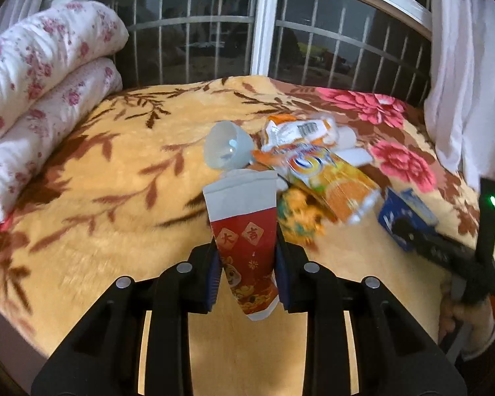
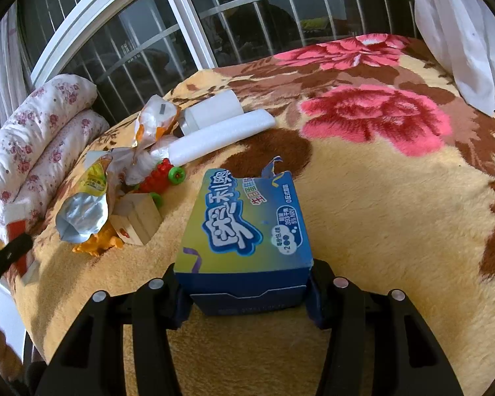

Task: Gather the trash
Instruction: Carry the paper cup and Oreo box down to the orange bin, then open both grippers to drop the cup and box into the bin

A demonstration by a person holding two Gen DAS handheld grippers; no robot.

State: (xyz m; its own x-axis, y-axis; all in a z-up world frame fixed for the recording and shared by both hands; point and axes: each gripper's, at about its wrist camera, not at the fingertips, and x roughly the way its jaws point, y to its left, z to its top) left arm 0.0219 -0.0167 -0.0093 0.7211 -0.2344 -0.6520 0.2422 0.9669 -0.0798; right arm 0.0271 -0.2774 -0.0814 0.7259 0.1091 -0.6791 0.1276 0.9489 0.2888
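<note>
On the left, the left gripper (image 1: pixel 247 265) has its fingers closed on a flattened red paper cup (image 1: pixel 246 237), pinched at its sides and held above the bed (image 1: pixel 115 178); the cup carries gold squares with Chinese characters and a cartoon figure, and its white inside faces the camera. Just beyond it a clear plastic cup (image 1: pixel 226 145) lies on its side, nothing visible in it. Beside that lies an orange snack bag (image 1: pixel 333 181) with an orange-slice print and a round logo too blurred to read, and behind it a crumpled white and orange wrapper (image 1: pixel 300 130) showing a barcode. In the right wrist view, a wooden block (image 2: pixel 138 217) and a red toy with green wheels (image 2: pixel 163 175) lie among the wrappers, near a white foam sheet (image 2: pixel 221 137). Further right, the right gripper (image 2: pixel 247 293) clamps a blue cardboard box (image 2: pixel 247 227) by its near end; large Chinese brand lettering and "393" with "5% NRV" are readable on top
</note>
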